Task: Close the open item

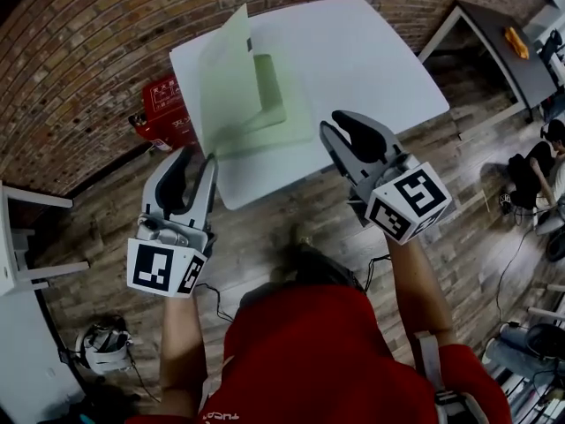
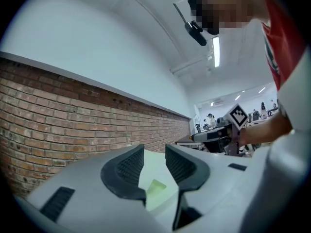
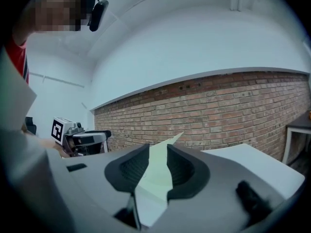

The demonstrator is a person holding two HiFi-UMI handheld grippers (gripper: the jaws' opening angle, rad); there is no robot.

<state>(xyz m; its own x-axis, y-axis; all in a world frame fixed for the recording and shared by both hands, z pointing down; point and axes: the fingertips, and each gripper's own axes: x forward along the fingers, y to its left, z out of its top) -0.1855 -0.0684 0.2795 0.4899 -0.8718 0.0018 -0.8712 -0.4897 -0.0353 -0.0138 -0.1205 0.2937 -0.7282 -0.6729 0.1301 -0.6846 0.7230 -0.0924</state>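
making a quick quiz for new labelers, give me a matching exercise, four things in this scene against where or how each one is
Things:
1. green folder
2. red box
3. orange object
4. left gripper

Place or state:
A. on the dark table at far right
B. fingers apart, nothing gripped
C. on the floor by the brick wall
D. lying open on the white table, one cover raised

Pairs: 1-D, 2-C, 3-A, 4-B

Open workroom or lab where I work: brick wall (image 1: 79,51), plank floor (image 1: 265,228), white table (image 1: 371,51), dark desk (image 1: 499,56), a person (image 1: 532,170) seated nearby.
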